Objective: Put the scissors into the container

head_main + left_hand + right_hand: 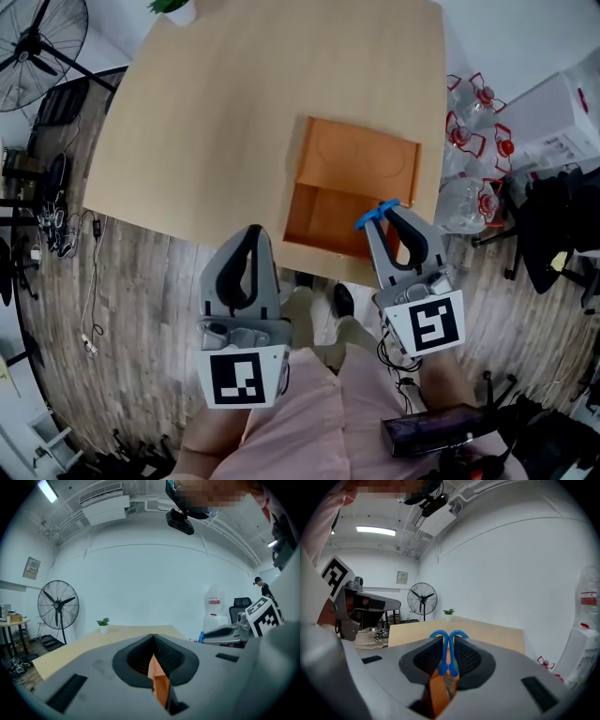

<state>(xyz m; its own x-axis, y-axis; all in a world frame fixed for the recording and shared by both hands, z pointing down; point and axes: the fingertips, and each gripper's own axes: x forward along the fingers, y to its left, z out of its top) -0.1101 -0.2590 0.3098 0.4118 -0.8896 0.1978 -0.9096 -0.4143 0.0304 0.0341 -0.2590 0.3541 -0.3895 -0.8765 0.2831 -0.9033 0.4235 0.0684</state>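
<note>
An orange open container (319,141) lies on the tan table (216,112), at its near edge. My right gripper (384,210) hangs over the container's near right corner, shut on blue-handled scissors (374,217). In the right gripper view the scissors' blue handle loops (449,641) stick up between the closed jaws, blades hidden below. My left gripper (254,231) is shut with nothing in it, just off the table's near edge, left of the container. The container's orange (160,686) shows through the gap under its jaws.
A small potted plant (173,7) stands at the table's far edge. A standing fan (37,42) and cables (56,216) are on the floor to the left. Water bottles (473,141), a white box (553,117) and a black chair (558,225) crowd the right.
</note>
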